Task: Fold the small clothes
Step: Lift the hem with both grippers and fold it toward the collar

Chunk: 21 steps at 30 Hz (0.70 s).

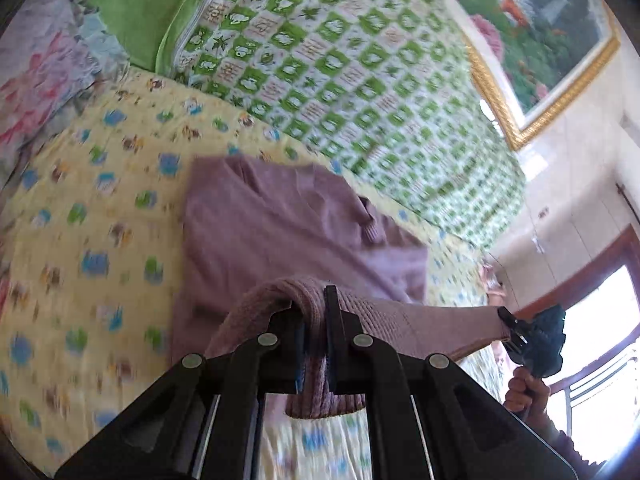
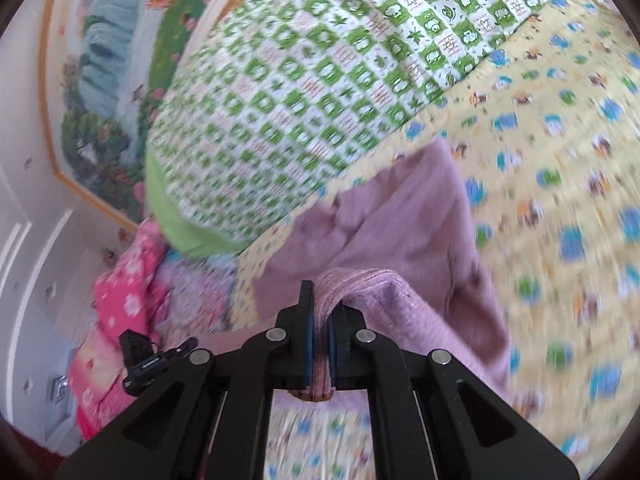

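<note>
A mauve knit sweater point(image 1: 280, 224) lies on the yellow patterned bedsheet point(image 1: 80, 240). Its ribbed hem is lifted off the bed and stretched between both grippers. My left gripper point(image 1: 316, 312) is shut on one end of the ribbed hem, knit bunched between its pads. In the right wrist view the sweater point(image 2: 400, 220) trails away ahead, and my right gripper point(image 2: 320, 312) is shut on the other end of the hem. The right gripper point(image 1: 508, 322) also shows at the right of the left wrist view, held by a hand point(image 1: 524, 392). The left gripper point(image 2: 160, 356) appears low left in the right wrist view.
A green-and-white checked quilt point(image 1: 340, 60) is piled at the far side of the bed. Pink floral bedding point(image 2: 120, 300) lies at one end. A gold-framed landscape painting point(image 1: 540, 40) hangs on the wall, and a window point(image 1: 600, 320) is at the right.
</note>
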Available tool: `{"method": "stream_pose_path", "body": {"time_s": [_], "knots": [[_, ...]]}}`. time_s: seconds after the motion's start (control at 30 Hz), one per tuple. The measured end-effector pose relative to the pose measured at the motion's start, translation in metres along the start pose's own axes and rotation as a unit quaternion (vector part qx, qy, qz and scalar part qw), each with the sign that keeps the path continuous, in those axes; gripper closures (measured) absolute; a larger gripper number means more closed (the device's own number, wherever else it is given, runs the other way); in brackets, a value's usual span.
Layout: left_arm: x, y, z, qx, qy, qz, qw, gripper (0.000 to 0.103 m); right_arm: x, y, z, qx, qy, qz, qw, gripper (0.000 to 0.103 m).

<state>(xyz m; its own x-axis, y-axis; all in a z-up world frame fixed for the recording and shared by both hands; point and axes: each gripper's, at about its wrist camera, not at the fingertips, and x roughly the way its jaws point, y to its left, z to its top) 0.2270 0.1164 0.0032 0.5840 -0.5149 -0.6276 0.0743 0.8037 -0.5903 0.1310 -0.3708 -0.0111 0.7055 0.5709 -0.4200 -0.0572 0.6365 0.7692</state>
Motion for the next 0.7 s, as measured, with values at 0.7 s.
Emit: {"method": "stream_pose_path", "body": {"time_s": [0.7], "knots": [[0.174, 0.069, 0.090, -0.061, 0.025, 0.076, 0.9949, 0.098, 0.170, -0.083, 0.111, 0.027, 0.053, -0.067, 0.996, 0.096]]}}
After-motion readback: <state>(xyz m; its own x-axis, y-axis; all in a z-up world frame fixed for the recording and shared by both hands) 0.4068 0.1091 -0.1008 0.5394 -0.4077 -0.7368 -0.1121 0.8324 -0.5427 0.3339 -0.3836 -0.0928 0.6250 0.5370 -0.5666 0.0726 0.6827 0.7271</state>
